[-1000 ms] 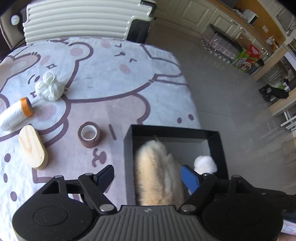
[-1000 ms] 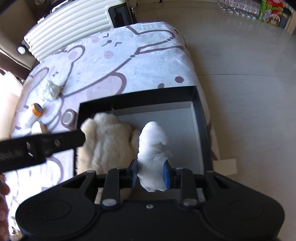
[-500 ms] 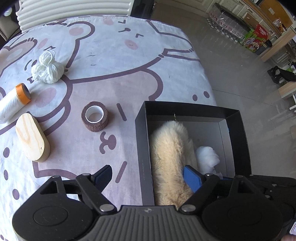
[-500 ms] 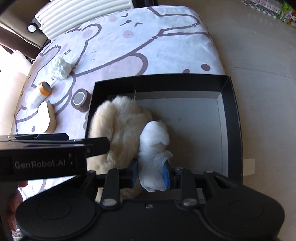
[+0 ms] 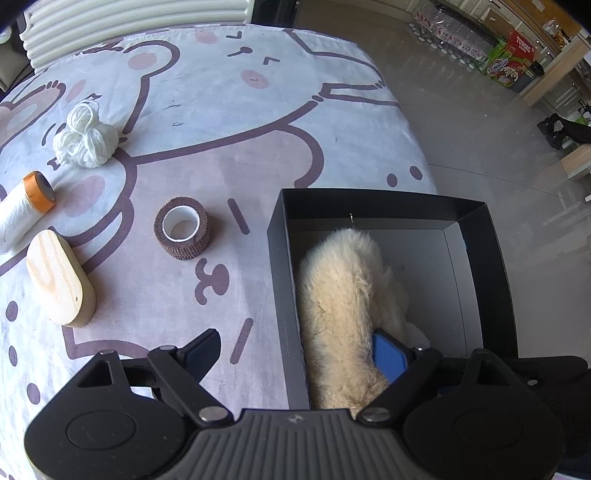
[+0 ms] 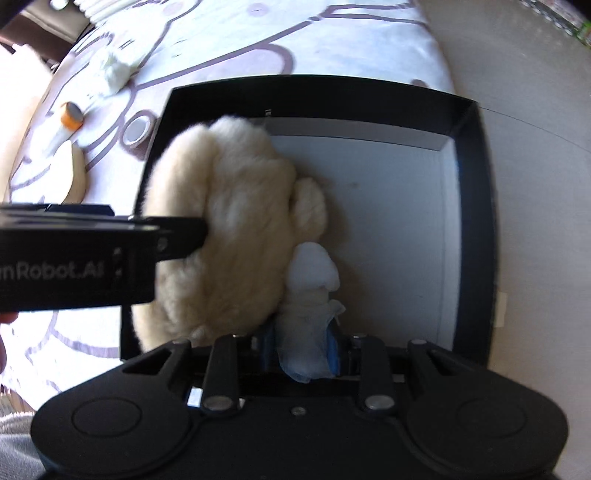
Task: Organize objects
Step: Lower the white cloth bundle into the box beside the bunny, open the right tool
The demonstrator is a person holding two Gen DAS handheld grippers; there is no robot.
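A black box [image 5: 284,266] stands at the tablecloth's right edge, and a fluffy cream plush [image 5: 340,288] lies along its left wall. My left gripper [image 5: 295,354] straddles that wall, its jaws opening. One finger is over the cloth outside the box; the blue pad [image 5: 389,356] rests against the plush, which is not gripped. My right gripper [image 6: 301,343] is shut on a white cloth bundle [image 6: 312,280], low inside the box [image 6: 476,206] and against the plush [image 6: 229,229]. The left gripper's body [image 6: 92,258] crosses the right wrist view.
On the cloth left of the box lie a brown bandage roll [image 5: 181,232], an oval wooden block [image 5: 59,277], a white roll with an orange cap [image 5: 26,206] and a white yarn ball [image 5: 86,142]. A ribbed white suitcase [image 5: 129,22] stands behind. Bare floor lies right.
Both grippers have sunk toward the box. The left jaws have spread wider around the plush and the box wall. The white bundle has come down beside the plush.
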